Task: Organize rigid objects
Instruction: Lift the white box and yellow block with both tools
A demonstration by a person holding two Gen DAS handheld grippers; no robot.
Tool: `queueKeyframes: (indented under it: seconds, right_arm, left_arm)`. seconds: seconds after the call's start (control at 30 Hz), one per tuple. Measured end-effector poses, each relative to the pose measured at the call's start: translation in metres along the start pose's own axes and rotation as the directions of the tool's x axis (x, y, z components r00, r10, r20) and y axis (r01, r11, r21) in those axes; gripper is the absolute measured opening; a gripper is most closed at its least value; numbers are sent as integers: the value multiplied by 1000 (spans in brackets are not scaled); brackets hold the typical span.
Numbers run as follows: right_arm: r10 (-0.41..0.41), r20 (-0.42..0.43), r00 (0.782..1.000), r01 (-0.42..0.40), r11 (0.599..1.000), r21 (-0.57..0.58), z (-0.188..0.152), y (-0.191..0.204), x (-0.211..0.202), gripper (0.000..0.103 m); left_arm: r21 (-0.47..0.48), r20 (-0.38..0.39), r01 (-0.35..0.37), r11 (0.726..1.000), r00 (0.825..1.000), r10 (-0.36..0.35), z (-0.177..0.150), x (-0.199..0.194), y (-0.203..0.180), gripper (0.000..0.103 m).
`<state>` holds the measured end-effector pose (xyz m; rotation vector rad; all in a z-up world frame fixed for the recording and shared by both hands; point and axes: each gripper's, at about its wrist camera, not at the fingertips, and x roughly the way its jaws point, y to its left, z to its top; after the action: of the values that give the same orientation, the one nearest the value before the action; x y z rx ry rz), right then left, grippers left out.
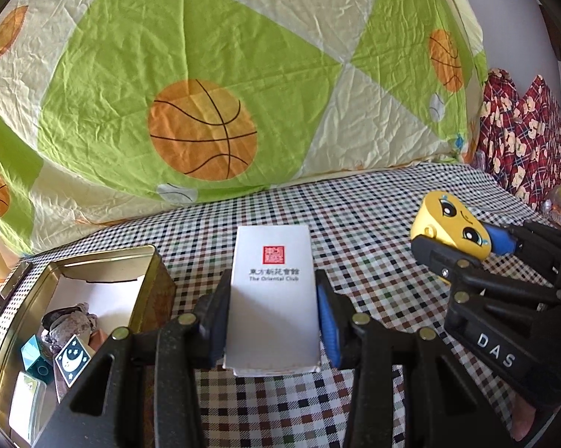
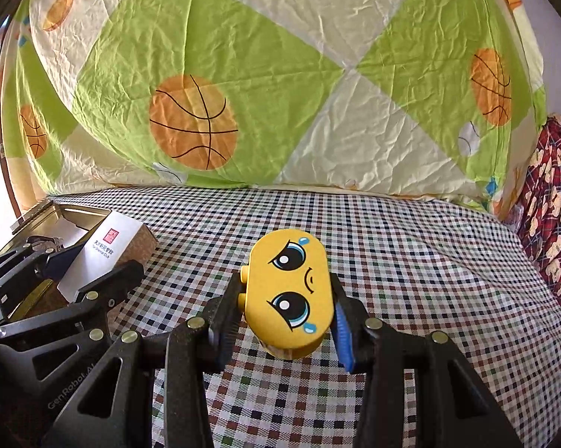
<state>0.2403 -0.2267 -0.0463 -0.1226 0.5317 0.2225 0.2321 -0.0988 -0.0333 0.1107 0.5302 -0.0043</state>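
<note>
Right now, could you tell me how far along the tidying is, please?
Done: several small items already lie in the tin. In hand: the left tool grips the white box, and the right tool grips the yellow toy, both near the tin. Left: dropping both into it.

We are in a home bedroom. We see a checked bedsheet (image 1: 355, 216) near, a basketball-print quilt (image 1: 205, 74) far, red patterned bedding (image 1: 523, 142) right.
</note>
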Motion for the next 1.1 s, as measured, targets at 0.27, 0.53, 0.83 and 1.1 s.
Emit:
queueKeyframes:
  seconds: [0.27,0.53,0.83,1.1]
  right_arm:
    - [-20,51,999,22,999,-41,-1,12,-12,45]
    - [-21,97,995,25,999,-42,-3,16,-23,45]
    - [-10,133,991,14,999,-30,-6,15,-31,45]
    - [-5,150,989,8,1000,-22,-8,14,-37,45]
  left_arm:
    - [5,55,-10,1000,998,9,-4,-14,-1,41]
    - [-20,73,0,1000,997,1,-7,-22,4,41]
    - [-14,105,-1,1000,994,2,-11,-33,3,41]
    - [-10,133,-6,1000,991,7,-14,-43,3,41]
